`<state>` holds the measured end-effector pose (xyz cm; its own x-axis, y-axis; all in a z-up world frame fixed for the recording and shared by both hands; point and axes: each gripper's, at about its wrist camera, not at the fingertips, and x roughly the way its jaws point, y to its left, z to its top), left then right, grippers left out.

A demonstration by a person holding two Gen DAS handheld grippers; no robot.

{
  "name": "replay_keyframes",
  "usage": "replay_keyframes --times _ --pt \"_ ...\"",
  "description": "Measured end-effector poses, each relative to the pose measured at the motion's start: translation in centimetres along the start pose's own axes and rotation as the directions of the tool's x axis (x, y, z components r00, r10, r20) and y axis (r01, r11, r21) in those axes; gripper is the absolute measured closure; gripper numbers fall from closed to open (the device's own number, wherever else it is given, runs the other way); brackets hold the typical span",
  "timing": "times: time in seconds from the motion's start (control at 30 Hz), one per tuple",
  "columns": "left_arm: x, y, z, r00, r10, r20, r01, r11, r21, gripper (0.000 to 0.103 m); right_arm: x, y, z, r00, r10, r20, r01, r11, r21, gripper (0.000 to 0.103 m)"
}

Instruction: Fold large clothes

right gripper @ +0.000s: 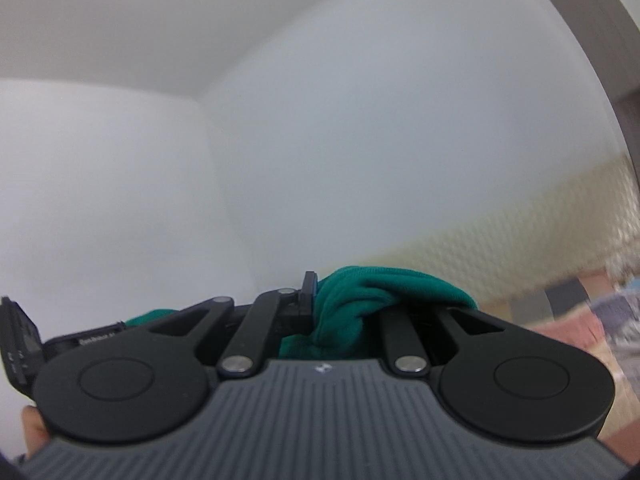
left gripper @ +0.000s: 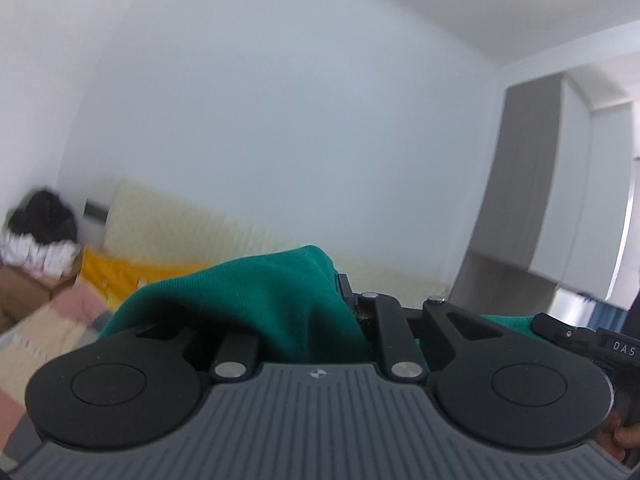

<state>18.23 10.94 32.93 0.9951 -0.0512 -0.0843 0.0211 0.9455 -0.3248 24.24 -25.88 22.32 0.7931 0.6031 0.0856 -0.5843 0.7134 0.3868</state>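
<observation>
Soft even daylight, blurred background, fisheye-bent edges, perhaps slight motion smear.

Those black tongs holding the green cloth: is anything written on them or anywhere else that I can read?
"DAS", white letters cut off at the picture's edge, on the black device at the right of the left view.
Pale lettering on the black bar at the left of the right view: too blurred to read.
</observation>
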Motion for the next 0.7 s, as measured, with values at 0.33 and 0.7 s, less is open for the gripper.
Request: replay_keyframes --times 0.33,0.7 --pt "24.0 9.4 -12.8 0.967 0.058 -0.250 -0.075 0.996 -0.056 0.084 18.8 -14.1 -10.5 0.970 -0.142 -0.195 0.156 0.986 0.062 0.089" --pt "58.5 26.2 -31.6 0.833 0.103 -0.544 -0.186 0.977 -0.100 0.084 39.0 -28.1 -28.5 0.866 -0.243 -0.437 0.327 0.936 0.128 0.089"
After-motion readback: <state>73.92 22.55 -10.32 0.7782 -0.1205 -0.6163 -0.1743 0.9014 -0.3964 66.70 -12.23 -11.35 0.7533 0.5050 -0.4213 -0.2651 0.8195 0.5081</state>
